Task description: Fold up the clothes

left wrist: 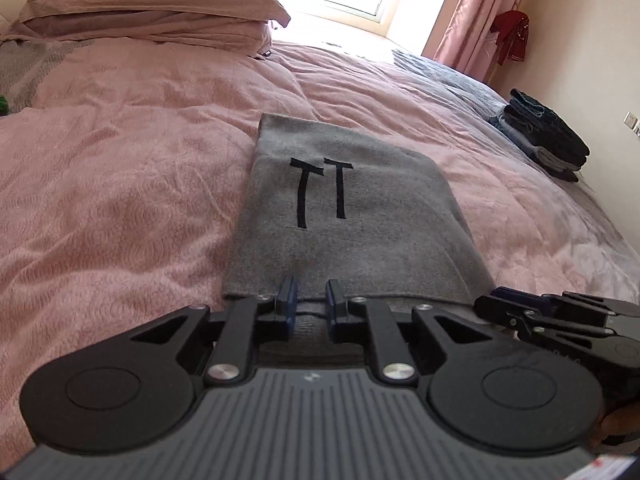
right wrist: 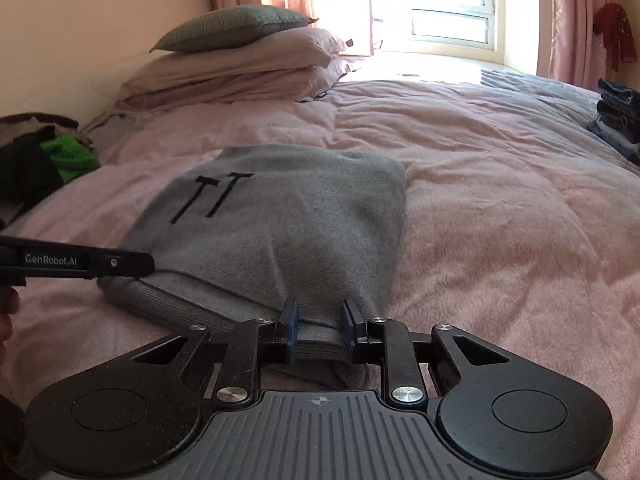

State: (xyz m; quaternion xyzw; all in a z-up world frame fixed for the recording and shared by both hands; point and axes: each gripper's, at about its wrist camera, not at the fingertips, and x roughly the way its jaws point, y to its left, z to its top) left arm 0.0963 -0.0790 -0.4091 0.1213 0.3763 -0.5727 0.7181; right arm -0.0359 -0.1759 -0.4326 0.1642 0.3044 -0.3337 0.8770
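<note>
A folded grey sweater (left wrist: pixel 352 216) with a black "TT" mark lies on the pink bedspread (left wrist: pixel 120 168). My left gripper (left wrist: pixel 311 296) is at its near edge, fingers narrowly apart with the ribbed grey fabric pinched between them. The right gripper (right wrist: pixel 320 320) holds the near right corner of the grey sweater (right wrist: pixel 288 216), and a thick stack of layers fills the gap between its fingers. From the right wrist view, the left gripper (right wrist: pixel 140 266) comes in from the left at the sweater's near left corner. In the left wrist view, the right gripper (left wrist: pixel 504 298) sits low at the right.
Stacked pillows (right wrist: pixel 240 60) lie at the head of the bed. A pile of folded dark clothes (left wrist: pixel 548 140) rests at the bed's right edge. Loose green and black garments (right wrist: pixel 48 160) are heaped at the left. Behind are a bright window (right wrist: pixel 448 8), pink curtains and a hanging red garment (right wrist: pixel 614 36).
</note>
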